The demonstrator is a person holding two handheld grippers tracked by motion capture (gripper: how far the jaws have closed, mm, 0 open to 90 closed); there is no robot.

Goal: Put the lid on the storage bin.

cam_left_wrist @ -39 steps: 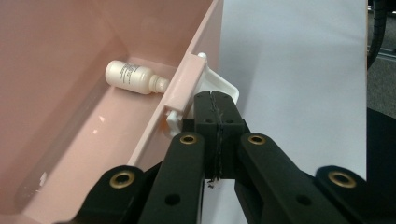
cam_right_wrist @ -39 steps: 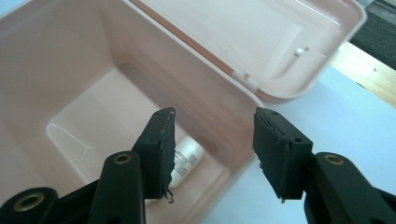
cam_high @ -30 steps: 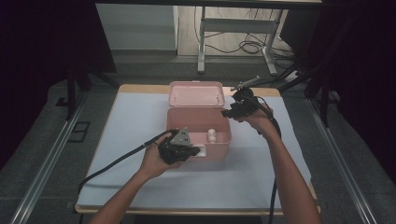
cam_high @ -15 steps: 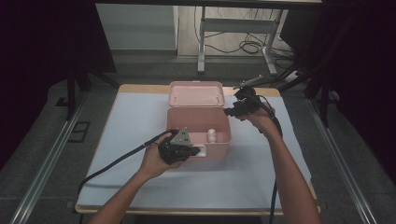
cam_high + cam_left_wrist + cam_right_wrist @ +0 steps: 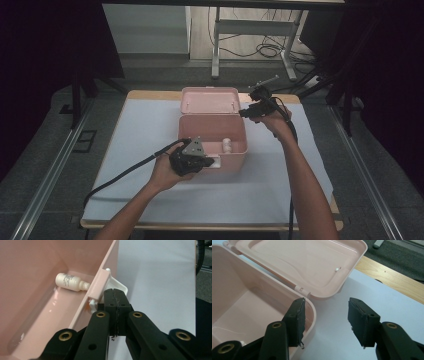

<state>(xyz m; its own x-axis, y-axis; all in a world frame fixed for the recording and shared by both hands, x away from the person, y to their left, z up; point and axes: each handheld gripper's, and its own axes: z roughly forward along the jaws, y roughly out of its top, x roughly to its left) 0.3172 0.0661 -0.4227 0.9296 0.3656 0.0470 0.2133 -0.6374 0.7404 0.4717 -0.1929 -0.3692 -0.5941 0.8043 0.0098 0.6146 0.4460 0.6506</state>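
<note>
Box (image 5: 212,134), pink and lid open, sits mid-table on the white sheet (image 5: 140,145); a bottle (image 5: 68,282) lies inside. Left gripper (image 5: 115,293), jaws pressed together, rests at the near-wall latch (image 5: 99,286). Right gripper (image 5: 325,315), jaws apart and just closing slightly on nothing, hovers over the far-right corner.

Right gripper (image 5: 325,322): we are seeing its jaws closing in a little, nothing between them.
Right hand (image 5: 276,121): we are seeing it edging slightly beside the pink box (image 5: 212,131).
</note>
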